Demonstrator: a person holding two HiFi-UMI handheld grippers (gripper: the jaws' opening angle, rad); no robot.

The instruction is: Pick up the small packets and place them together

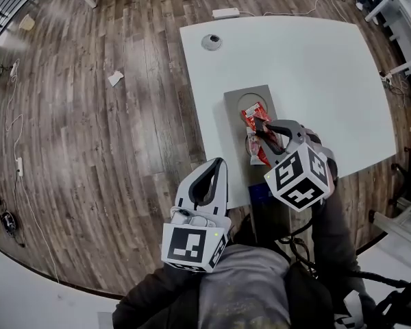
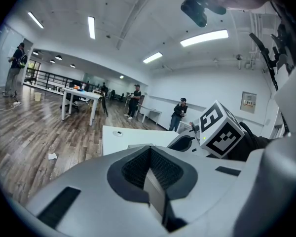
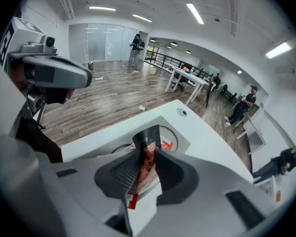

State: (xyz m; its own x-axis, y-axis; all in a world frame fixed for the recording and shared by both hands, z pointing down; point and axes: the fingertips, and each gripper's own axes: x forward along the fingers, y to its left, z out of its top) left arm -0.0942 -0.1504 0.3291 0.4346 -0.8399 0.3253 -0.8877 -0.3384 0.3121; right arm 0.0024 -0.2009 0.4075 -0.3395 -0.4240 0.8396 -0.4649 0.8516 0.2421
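Observation:
A grey tray (image 1: pixel 234 96) with round hollows lies on the white table (image 1: pixel 308 67), near its front edge. Red small packets (image 1: pixel 252 114) lie on the tray, with one more (image 1: pixel 259 156) at its near end. My right gripper (image 1: pixel 262 131) hangs just over them, shut on a red packet (image 3: pixel 147 154) that stands edgewise between its pads. In the right gripper view the tray (image 3: pixel 183 135) and another red packet (image 3: pixel 168 144) lie beyond the jaws. My left gripper (image 1: pixel 220 163) hovers at the table's front-left edge, shut with nothing in it; in its own view the pads (image 2: pixel 149 168) meet.
A round grommet (image 1: pixel 211 42) sits in the table's far left part. On the wood floor lie a power strip (image 1: pixel 226 12), cables and a paper scrap (image 1: pixel 115 78). Several people (image 2: pixel 179 113) stand far off by other tables.

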